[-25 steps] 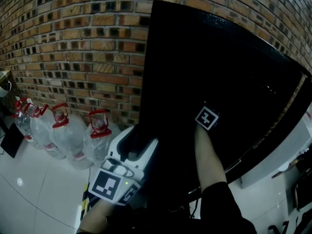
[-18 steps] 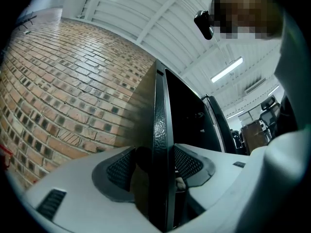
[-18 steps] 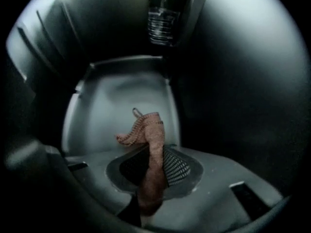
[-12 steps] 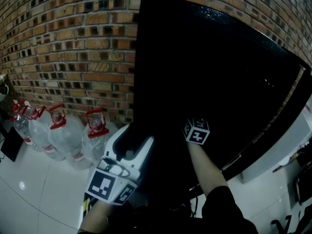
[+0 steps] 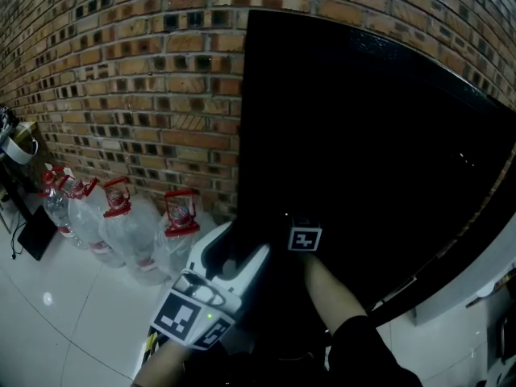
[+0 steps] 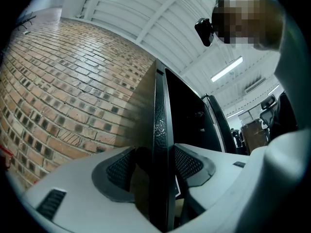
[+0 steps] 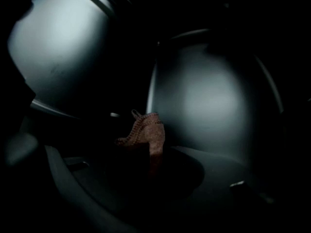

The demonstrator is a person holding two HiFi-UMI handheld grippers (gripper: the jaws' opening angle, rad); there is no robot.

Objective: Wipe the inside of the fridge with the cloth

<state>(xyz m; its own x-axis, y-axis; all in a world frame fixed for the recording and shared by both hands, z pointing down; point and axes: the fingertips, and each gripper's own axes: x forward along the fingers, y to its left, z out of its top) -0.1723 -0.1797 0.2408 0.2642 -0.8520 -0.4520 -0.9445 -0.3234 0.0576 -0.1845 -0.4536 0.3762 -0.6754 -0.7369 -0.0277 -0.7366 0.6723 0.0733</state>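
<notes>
The tall black fridge door (image 5: 363, 135) fills the right of the head view. My left gripper (image 5: 234, 247) sits at its left edge. In the left gripper view that door edge (image 6: 160, 106) runs upright between the two meshed pads (image 6: 188, 161), and the left gripper (image 6: 160, 166) is shut on it. My right arm reaches into the dark behind the door; only its marker cube (image 5: 305, 239) shows there. In the right gripper view a reddish-brown cloth (image 7: 146, 132) sticks up from the right gripper (image 7: 146, 154), which is shut on it, in front of a pale inner wall (image 7: 209, 101).
A brick wall (image 5: 121, 71) stands behind the fridge. Several large water bottles with red caps (image 5: 121, 232) rest on the white tiled floor (image 5: 48, 321) at its foot. A dark flat panel (image 5: 36, 232) leans at far left. A white unit (image 5: 484, 285) shows at the right edge.
The right hand's marker cube has moved left and down, closer to the left gripper. The left gripper has kept its hold on the door edge.
</notes>
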